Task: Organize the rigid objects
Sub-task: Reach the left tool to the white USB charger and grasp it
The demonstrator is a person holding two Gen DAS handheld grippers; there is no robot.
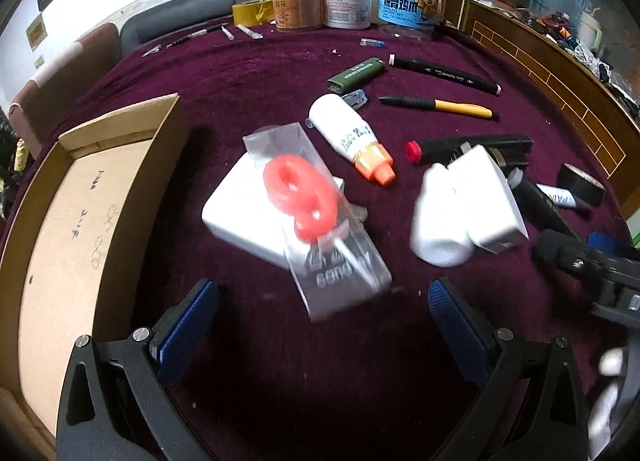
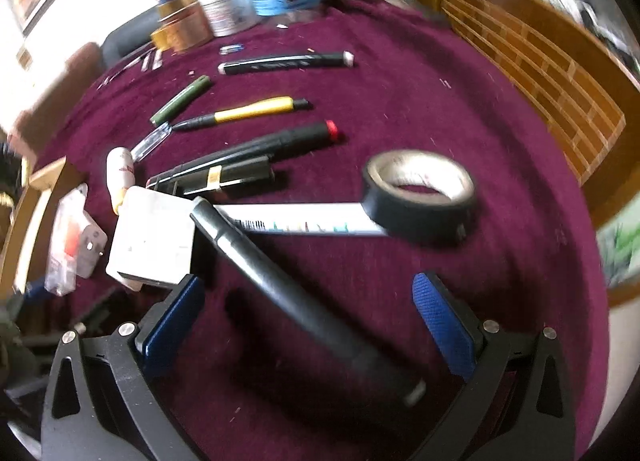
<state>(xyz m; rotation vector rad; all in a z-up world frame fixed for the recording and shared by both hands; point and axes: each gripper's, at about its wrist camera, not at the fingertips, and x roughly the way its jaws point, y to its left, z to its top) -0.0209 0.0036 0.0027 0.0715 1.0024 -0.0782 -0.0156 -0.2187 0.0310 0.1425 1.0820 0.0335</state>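
We find the fingers (image 1: 188, 315) of the left gripper (image 1: 324, 313) spread wide with nothing between the blue pads, poised above the maroon tablecloth (image 1: 248, 101) just short of a clear plastic packet (image 1: 320, 217) holding a red ring-shaped item (image 1: 300, 201). The packet lies tilted across a flat white box (image 1: 236, 209). An open cardboard box (image 1: 72, 229) sits at the left edge of the table, apart from the loose items. Beyond the packet we note a white bottle with an orange cap (image 1: 352, 137), a green lighter (image 1: 356, 75), a yellow and black pen (image 1: 440, 104) and a black marker (image 1: 444, 73), all lying flat. A white charger block (image 1: 468, 205) rests to the right, partly over a black stapler (image 1: 492, 145). The right gripper (image 2: 308, 317) is likewise wide open and grips nothing; a long black marker (image 2: 296, 301) lies diagonally on the cloth between its fingers, and we cannot tell whether either pad touches it. A white pen (image 2: 296, 223) lies crosswise beyond, its far end under a roll of black tape (image 2: 420, 197). The right wrist view is blurred. Jars and tins (image 1: 344, 1) stand along the far edge of the table.
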